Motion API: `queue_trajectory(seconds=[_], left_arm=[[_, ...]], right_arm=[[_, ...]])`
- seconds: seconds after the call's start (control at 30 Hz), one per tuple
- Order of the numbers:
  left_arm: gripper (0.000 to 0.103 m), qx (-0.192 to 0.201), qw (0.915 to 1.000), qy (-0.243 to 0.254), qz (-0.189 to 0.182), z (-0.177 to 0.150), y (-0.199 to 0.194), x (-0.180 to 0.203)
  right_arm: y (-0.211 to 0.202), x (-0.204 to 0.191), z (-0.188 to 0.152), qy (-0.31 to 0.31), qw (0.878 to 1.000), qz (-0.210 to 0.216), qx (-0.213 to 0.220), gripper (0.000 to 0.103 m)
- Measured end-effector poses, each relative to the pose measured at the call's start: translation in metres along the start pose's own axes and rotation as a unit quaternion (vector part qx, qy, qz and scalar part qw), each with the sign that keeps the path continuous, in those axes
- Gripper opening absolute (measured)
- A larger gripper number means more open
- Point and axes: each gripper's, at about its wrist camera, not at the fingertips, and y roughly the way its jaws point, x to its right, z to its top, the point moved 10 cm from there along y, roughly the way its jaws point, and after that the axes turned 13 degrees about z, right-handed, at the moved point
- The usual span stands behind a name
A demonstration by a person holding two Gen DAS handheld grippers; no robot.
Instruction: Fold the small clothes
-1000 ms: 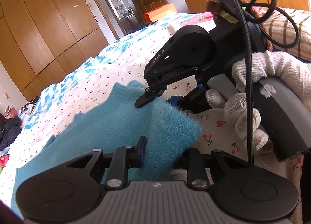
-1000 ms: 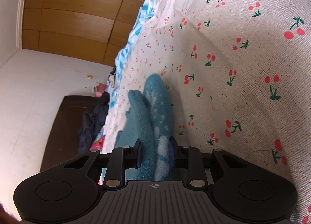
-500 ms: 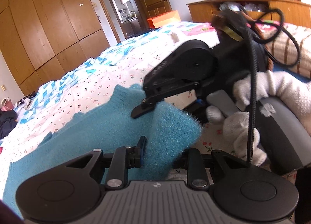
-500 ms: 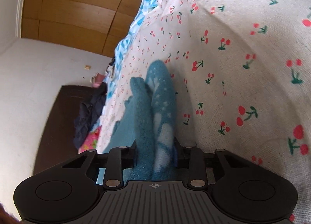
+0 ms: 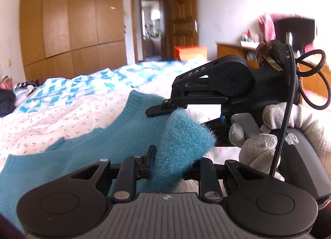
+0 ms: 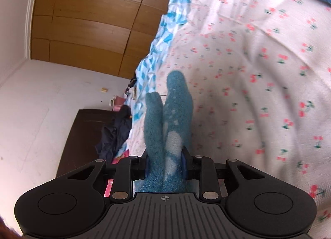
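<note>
Teal and fuzzy, the small knit garment [image 5: 124, 135] lies spread over the cherry-print bedsheet [image 5: 68, 114], one end lifted off it. The left gripper [image 5: 171, 156] is clamped on a bunched fold of that raised end. At about two o'clock from it, the right gripper [image 5: 163, 110], held in a white-gloved hand [image 5: 269, 135], pinches the same raised fabric. In its own view, the right gripper [image 6: 165, 162] squeezes two teal folds that hang above the sheet [image 6: 258, 73].
</note>
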Motion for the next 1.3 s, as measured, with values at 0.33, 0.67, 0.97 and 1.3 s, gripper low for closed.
queue_trajectory(seconds=[0.33,0.67,0.97,1.3], left_arm=[[0.028,0.042,0.9868,-0.151,0.040,0.011,-0.029,-0.126],[0.028,-0.007,0.9578,-0.250,0.141,-0.060,-0.043,-0.250],[0.029,-0.073,0.9243,-0.330,0.178,-0.109,-0.043,-0.304],[0.029,-0.019,0.9348,-0.265,0.236,-0.098,-0.079,-0.306]], right_arm=[[0.099,-0.102,-0.048,-0.102,0.992,-0.031,-0.061,0.028],[0.224,-0.094,-0.155,-0.157,0.967,-0.099,-0.175,0.028],[0.273,-0.078,-0.209,-0.214,0.941,-0.145,-0.220,0.039],[0.281,-0.092,-0.216,-0.239,0.931,-0.125,-0.246,0.045]])
